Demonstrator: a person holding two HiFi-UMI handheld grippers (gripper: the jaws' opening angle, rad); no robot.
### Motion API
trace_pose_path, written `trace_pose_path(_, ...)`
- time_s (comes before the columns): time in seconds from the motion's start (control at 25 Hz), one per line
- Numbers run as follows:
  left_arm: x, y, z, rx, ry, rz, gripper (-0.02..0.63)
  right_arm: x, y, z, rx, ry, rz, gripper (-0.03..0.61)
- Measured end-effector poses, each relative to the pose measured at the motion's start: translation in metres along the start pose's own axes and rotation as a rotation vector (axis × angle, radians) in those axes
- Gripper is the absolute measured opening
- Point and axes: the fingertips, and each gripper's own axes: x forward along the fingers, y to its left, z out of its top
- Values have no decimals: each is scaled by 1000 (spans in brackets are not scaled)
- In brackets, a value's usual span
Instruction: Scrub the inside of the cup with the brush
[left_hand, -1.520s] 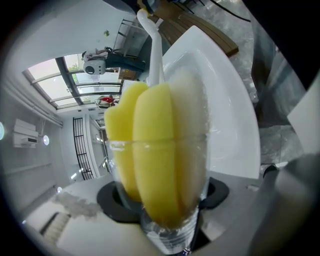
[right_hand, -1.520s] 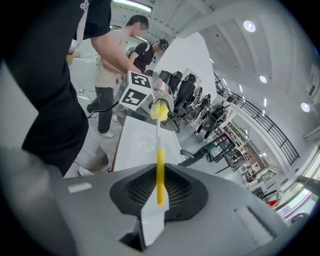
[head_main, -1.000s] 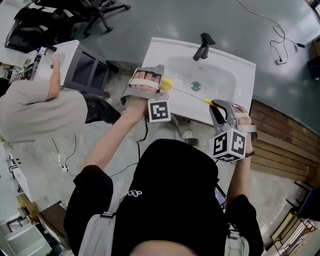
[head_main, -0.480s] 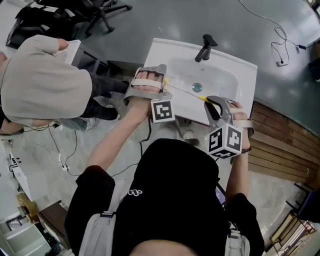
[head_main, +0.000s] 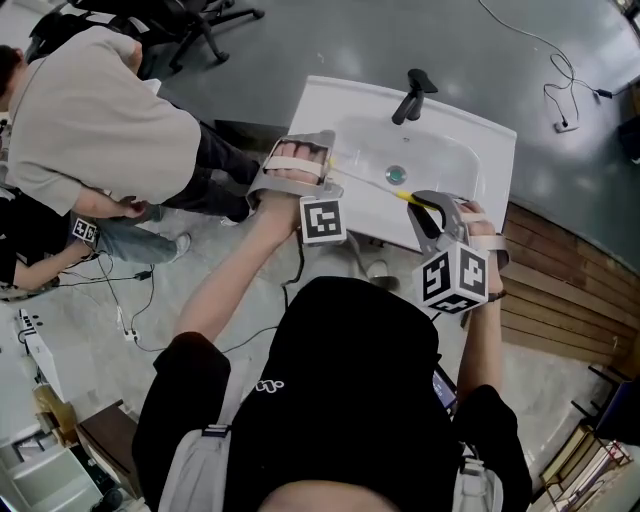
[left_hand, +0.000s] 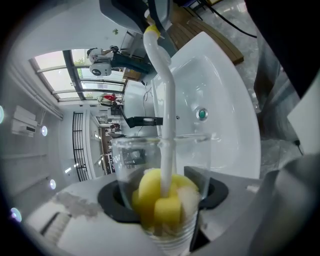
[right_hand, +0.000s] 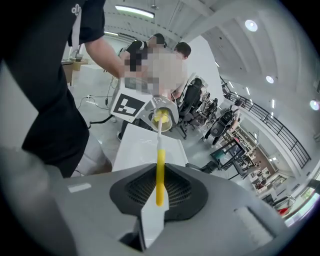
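Holds a clear cup (left_hand: 150, 155) tight in the left gripper (left_hand: 167, 196), over the front edge of the white sink (head_main: 470, 150). Has the soft yellow end (left_hand: 156, 200) of the brush (left_hand: 166, 95) deep inside the cup, down at its bottom. Pinches the brush's thin handle in the right gripper (right_hand: 158, 194).

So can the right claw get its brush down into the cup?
Looks like yes. The right claw grips the brush, and its yellow sponge head sits deep in the clear cup that the left claw holds. Nothing blocks the cup's mouth.
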Motion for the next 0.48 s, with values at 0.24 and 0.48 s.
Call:
trace_pose_path(0.24, 3, -19, 1, 22, -29, -64, 276, -4, 0, -5, 9, -4, 28, 48)
trace_pose_path(0.48, 1, -34, 9, -54, -73, -174, 276, -9, 1, -7, 30, -14, 34, 49)
